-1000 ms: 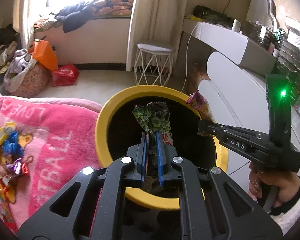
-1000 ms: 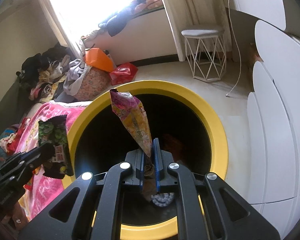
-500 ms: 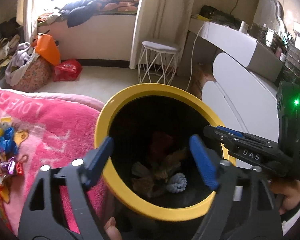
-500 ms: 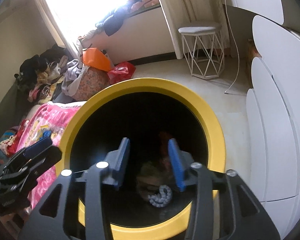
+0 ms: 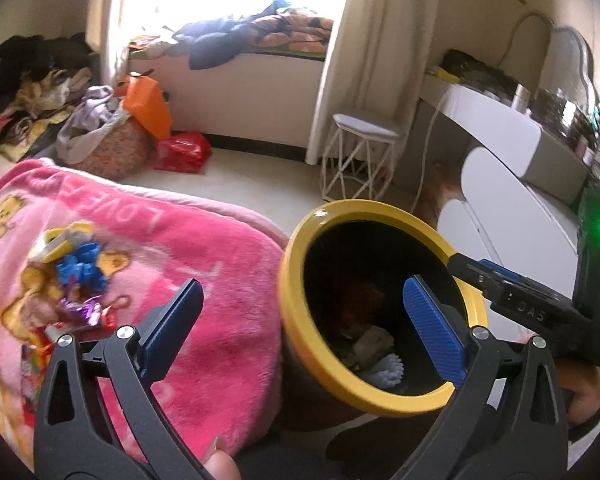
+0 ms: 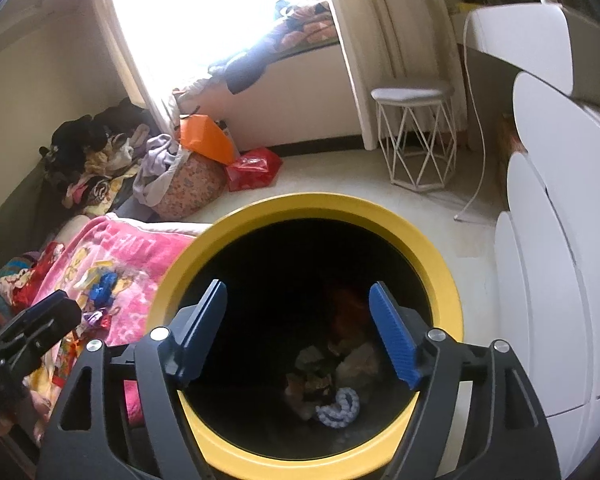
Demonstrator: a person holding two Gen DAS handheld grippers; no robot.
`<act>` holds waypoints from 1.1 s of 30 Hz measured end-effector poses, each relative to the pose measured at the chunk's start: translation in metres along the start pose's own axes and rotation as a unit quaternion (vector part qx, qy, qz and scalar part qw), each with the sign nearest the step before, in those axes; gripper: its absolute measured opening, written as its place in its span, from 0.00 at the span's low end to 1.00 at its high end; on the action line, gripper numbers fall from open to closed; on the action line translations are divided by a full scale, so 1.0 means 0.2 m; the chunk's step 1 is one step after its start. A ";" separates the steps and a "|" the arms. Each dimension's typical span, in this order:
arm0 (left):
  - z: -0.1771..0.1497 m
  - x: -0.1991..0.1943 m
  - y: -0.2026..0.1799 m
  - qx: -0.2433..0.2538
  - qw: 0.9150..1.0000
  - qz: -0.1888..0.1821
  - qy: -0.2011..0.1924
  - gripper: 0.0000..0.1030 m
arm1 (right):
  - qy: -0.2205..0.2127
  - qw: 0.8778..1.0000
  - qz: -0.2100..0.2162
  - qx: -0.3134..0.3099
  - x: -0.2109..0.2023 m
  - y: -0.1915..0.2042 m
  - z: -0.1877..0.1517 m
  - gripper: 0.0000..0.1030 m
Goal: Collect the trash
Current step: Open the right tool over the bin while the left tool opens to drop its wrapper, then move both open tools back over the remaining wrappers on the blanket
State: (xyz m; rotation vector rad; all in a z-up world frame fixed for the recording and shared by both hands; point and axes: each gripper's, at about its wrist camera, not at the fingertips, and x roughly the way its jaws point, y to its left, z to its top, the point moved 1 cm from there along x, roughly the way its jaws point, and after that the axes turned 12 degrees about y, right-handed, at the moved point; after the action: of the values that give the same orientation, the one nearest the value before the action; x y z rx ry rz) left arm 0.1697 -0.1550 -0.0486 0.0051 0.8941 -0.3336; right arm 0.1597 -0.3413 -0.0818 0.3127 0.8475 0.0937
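Observation:
A yellow-rimmed black bin (image 5: 300,264) (image 6: 428,248) stands beside the bed, with crumpled wrappers (image 6: 332,368) lying at its bottom. My left gripper (image 5: 300,324) hangs over the bin's left rim and the pink blanket (image 5: 204,280); its jaws are opening wide with nothing between them. My right gripper (image 6: 298,328) sits over the bin's mouth, jaws opening, also with nothing between them. A pile of bright candy wrappers (image 5: 76,280) (image 6: 100,292) lies on the blanket to the left. The right gripper also shows at the right edge of the left wrist view.
A white wire stool (image 6: 416,136) stands on the floor behind the bin. White rounded cabinets (image 6: 548,280) run along the right. A basket of clothes (image 5: 104,148), an orange bag and a red bag (image 5: 182,152) sit by the window seat.
Both grippers let go of their snack bags, which dropped into the bin, and their jaws spread wide. The left gripper has swung left toward the blanket.

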 end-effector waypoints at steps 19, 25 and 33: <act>-0.04 -0.28 0.29 -0.053 0.997 0.040 -0.048 0.90 | -0.047 0.996 0.032 -0.063 -0.12 0.34 -0.01 0.75; -0.05 -0.34 0.38 -0.064 0.995 0.054 -0.059 0.90 | -0.054 0.994 0.038 -0.086 -0.13 0.44 -0.02 0.80; -0.08 -0.39 0.51 -0.088 0.991 0.070 -0.068 0.90 | -0.047 0.990 0.049 -0.121 -0.09 0.62 -0.05 0.80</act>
State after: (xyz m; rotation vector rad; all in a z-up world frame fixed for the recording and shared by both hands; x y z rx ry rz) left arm 0.1430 -0.0335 -0.0127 -0.1152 0.7806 -0.1214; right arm 0.1461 -0.2241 -0.0358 0.1285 0.7186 0.2693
